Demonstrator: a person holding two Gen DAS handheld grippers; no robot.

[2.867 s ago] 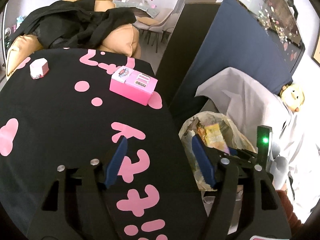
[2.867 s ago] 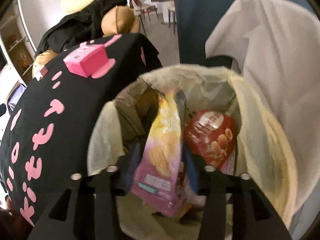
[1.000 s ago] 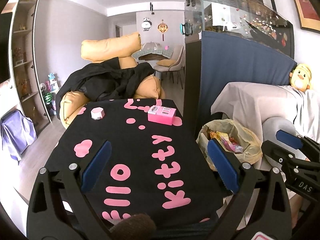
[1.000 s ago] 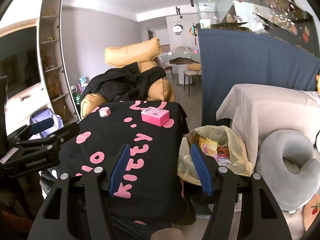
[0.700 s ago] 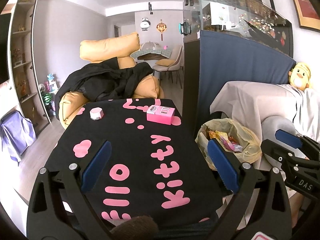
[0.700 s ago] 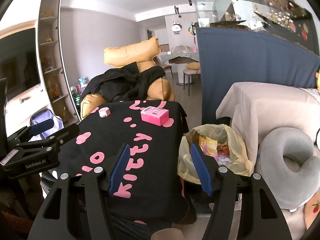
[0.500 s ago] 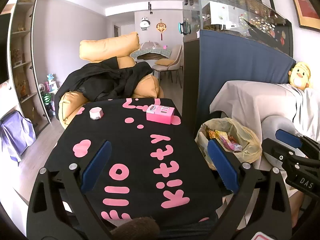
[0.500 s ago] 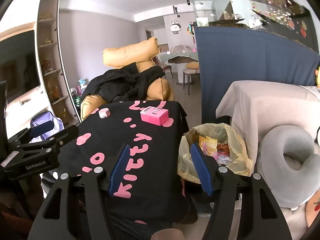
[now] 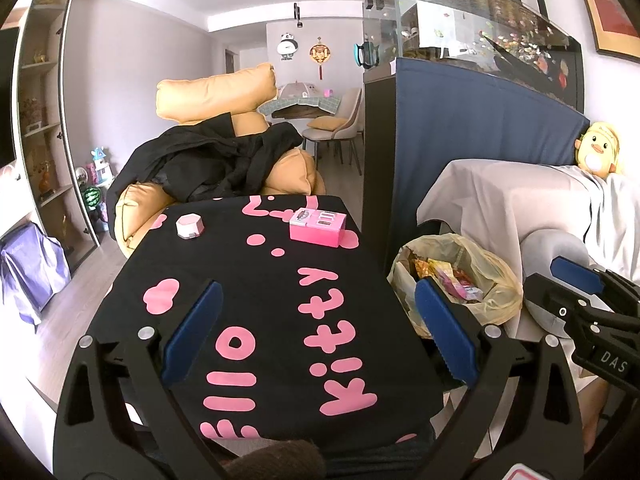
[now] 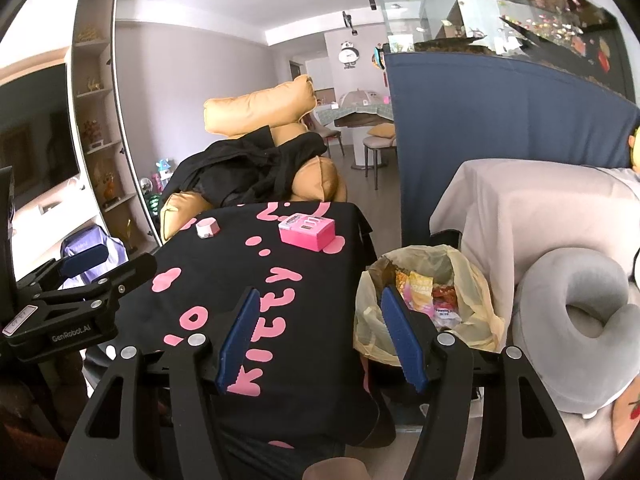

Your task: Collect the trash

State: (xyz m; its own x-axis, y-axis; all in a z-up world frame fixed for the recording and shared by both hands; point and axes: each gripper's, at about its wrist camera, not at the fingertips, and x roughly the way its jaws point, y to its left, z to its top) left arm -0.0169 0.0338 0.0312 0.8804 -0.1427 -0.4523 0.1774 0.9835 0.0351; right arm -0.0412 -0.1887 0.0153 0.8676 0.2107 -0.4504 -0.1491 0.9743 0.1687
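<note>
Holding both claws open and empty above the black pink-lettered desk (image 9: 260, 280), left claw (image 9: 316, 332) and right claw (image 10: 320, 336) face the yellow plastic trash bag (image 10: 472, 280) beside it. Risk: mistaking the pink rectangular box (image 9: 318, 229) for trash.

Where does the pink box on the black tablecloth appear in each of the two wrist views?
Left wrist view: pink box sits upper centre, at the cloth's far right edge.
Right wrist view: pink box sits centre, slightly left, at the same far edge.
Shared landmark: the yellowish trash bag, lower right of the box.
</note>
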